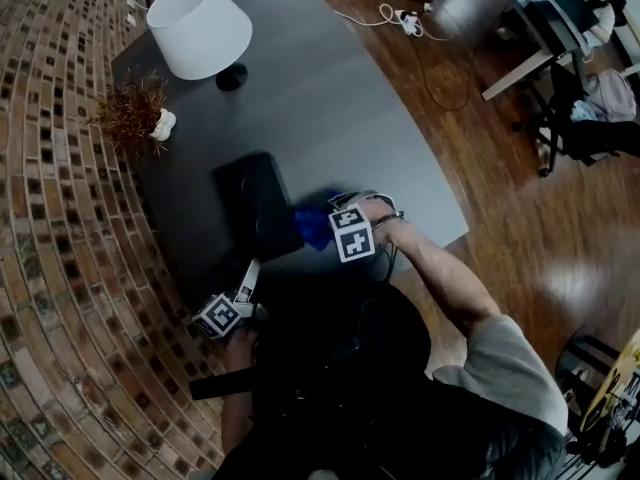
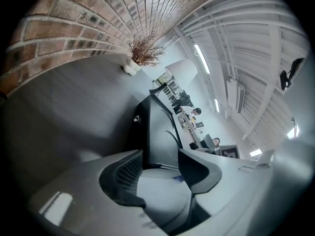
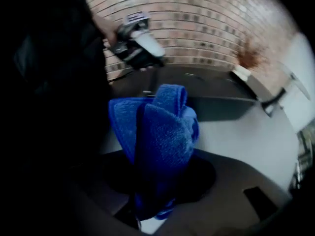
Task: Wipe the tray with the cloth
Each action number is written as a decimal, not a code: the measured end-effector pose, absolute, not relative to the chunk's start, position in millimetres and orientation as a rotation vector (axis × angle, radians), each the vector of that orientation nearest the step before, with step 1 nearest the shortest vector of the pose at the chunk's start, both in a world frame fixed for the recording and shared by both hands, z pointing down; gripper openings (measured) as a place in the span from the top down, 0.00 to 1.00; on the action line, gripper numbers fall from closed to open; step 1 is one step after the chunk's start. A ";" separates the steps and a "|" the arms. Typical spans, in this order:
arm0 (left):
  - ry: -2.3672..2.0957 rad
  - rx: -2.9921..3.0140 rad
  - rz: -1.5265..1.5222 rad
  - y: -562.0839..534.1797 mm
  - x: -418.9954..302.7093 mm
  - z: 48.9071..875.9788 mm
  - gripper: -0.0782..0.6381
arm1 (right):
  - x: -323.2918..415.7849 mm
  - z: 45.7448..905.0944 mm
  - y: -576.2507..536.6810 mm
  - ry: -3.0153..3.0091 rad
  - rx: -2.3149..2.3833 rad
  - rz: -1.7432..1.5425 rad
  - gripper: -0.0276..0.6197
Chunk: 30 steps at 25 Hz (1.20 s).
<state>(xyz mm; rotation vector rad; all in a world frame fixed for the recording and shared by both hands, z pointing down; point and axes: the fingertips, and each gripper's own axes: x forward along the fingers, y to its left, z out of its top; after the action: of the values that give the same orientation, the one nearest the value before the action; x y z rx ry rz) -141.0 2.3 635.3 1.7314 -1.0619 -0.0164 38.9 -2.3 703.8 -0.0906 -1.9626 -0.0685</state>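
A black tray lies on the dark grey table, just in front of me. My left gripper reaches in from the near side. In the left gripper view its jaws stand on either side of the tray's near edge, and the pads touch it. My right gripper hovers at the tray's right side, shut on a bunched blue cloth. In the right gripper view the cloth fills the gap and hides the fingertips; the tray lies beyond.
A lamp with a white shade and a dried plant in a white vase stand at the table's far left. A brick wall borders the left. Cables lie on the wood floor; desks with people are far right.
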 end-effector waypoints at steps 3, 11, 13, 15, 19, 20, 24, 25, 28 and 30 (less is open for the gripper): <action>-1.069 1.717 -0.048 -0.2 -140.4 634.0 0.60 | 61.8 695.3 -135.2 -1.919 0.375 -0.001 0.69; -1.048 1.576 -0.149 11.9 -136.5 631.2 0.60 | 14.1 710.9 -200.4 -1.803 0.226 -0.366 0.70; -1.048 1.581 -0.164 8.9 -136.9 629.6 0.60 | 15.3 709.0 -166.3 -1.788 0.144 -0.416 0.70; -1.057 1.654 -0.135 1.9 -139.4 628.2 0.60 | 16.9 709.0 -117.5 -1.791 0.051 -0.439 0.70; -1.071 1.671 -0.150 0.4 -139.6 626.6 0.60 | 17.7 708.5 5.4 -1.812 -0.176 -0.440 0.70; -1.066 1.666 -0.167 0.9 -138.3 625.4 0.60 | 19.8 706.8 33.5 -1.822 -0.245 -0.426 0.70; -1.064 1.605 -0.199 14.2 -144.9 616.4 0.60 | 41.6 692.9 50.4 -1.923 -0.263 -0.210 0.70; -1.067 1.554 -0.229 20.3 -149.1 615.5 0.60 | 49.2 685.4 19.3 -1.961 -0.139 -0.133 0.70; -1.060 1.418 -0.247 36.7 -156.8 627.4 0.60 | 58.4 639.6 -116.5 -2.101 0.373 0.066 0.70; -0.978 1.359 -0.259 42.5 -145.0 637.6 0.60 | 37.5 610.4 -191.3 -2.181 0.561 0.092 0.70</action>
<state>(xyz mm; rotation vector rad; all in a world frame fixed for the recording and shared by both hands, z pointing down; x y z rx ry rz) -145.0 42.5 637.6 1.3588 -0.9775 -0.2590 37.5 -191.3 610.4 0.5612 -2.1810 0.0917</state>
